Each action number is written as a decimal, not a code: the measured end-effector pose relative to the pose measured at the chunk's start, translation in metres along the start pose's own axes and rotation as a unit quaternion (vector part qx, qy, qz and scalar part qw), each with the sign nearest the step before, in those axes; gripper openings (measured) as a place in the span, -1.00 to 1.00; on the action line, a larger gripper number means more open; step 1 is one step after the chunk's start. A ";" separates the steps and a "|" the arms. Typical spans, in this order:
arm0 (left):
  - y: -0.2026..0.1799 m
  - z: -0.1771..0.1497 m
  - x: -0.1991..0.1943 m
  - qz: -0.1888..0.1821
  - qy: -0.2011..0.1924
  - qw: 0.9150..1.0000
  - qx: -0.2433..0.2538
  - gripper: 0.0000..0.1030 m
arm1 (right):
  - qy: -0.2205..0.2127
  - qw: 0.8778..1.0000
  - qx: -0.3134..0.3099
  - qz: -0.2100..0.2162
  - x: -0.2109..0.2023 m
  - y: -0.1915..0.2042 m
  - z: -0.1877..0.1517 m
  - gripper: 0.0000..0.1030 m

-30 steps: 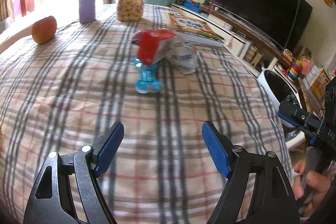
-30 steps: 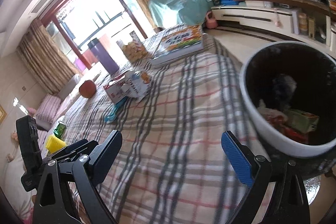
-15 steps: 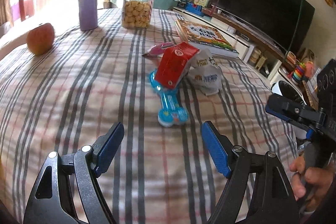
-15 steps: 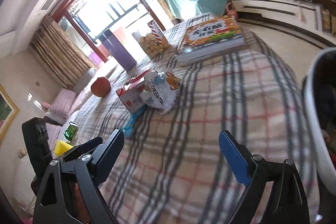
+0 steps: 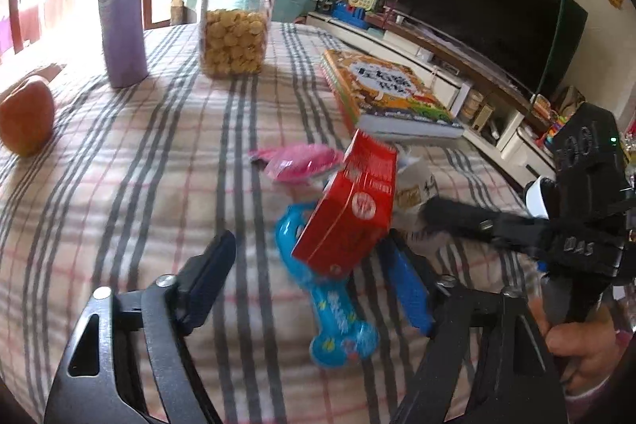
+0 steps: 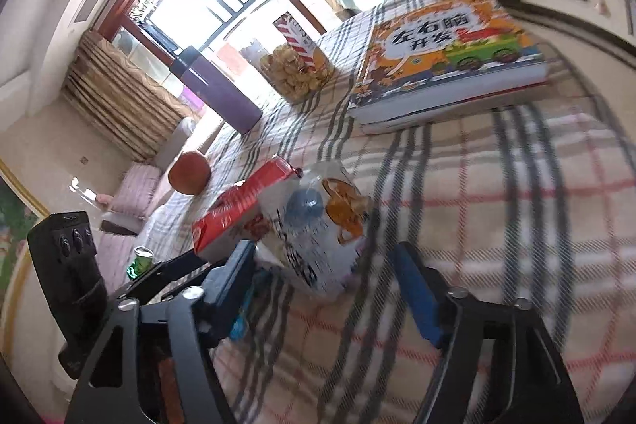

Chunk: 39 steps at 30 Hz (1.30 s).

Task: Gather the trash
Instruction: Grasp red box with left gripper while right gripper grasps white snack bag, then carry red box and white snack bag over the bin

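A small heap of trash lies on the plaid tablecloth (image 5: 119,185). A red carton (image 5: 353,209) leans on a blue wrapper (image 5: 338,312), with a pink wrapper (image 5: 302,161) behind and a white snack bag (image 5: 413,185) to the right. My left gripper (image 5: 308,285) straddles the blue wrapper and the carton's lower end. Its jaws are closing and the pads are not pressing. My right gripper (image 6: 326,285) has the white snack bag (image 6: 314,237) between its closing jaws, pads still apart from it. The red carton (image 6: 238,209) sits just left of that bag.
Behind the heap lie a thick picture book (image 5: 389,94), a clear jar of snacks (image 5: 232,22), a purple tumbler (image 5: 121,14) and an apple (image 5: 26,114). A TV (image 5: 485,6) and a low cabinet stand past the table's right edge. A green can (image 6: 141,259) lies lower left.
Both grippers have moved in on the trash heap and their jaws have narrowed. The white bin has slid out of the right wrist view.
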<state>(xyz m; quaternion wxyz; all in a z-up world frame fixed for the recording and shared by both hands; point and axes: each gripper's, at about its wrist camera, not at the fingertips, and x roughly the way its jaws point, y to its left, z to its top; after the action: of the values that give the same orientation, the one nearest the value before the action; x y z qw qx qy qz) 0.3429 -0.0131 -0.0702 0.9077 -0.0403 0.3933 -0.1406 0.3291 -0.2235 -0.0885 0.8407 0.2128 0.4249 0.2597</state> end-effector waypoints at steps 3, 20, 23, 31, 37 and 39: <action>-0.007 -0.001 0.007 -0.006 0.010 1.000 0.015 -0.35 | 0.020 1.000 0.009 0.015 0.008 -0.002 0.000 -0.23; -0.069 -0.055 -0.048 -0.032 -0.005 0.999 0.026 -0.36 | -0.044 0.999 0.028 -0.002 -0.101 -0.020 -0.050 -0.50; -0.084 -0.071 -0.050 -0.031 0.003 0.999 0.032 -0.37 | -0.054 0.998 0.036 -0.007 -0.120 -0.025 -0.065 -0.50; -0.109 -0.092 -0.060 -0.046 0.012 0.998 0.035 -0.37 | -0.091 0.994 0.051 -0.026 -0.166 -0.037 -0.090 -0.50; -0.129 -0.096 -0.068 -0.052 0.004 0.998 0.044 -0.37 | -0.108 0.991 0.064 -0.041 -0.186 -0.047 -0.108 -0.50; -0.134 -0.098 -0.069 -0.055 0.005 0.997 0.047 -0.37 | -0.114 0.990 0.068 -0.046 -0.193 -0.049 -0.113 -0.50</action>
<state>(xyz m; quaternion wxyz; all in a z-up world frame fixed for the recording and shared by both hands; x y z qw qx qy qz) 0.1971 -0.1174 -0.0639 0.8974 -0.0184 0.3880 -0.2092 0.1517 -0.3653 -0.0625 0.8782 0.2781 0.3524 0.1651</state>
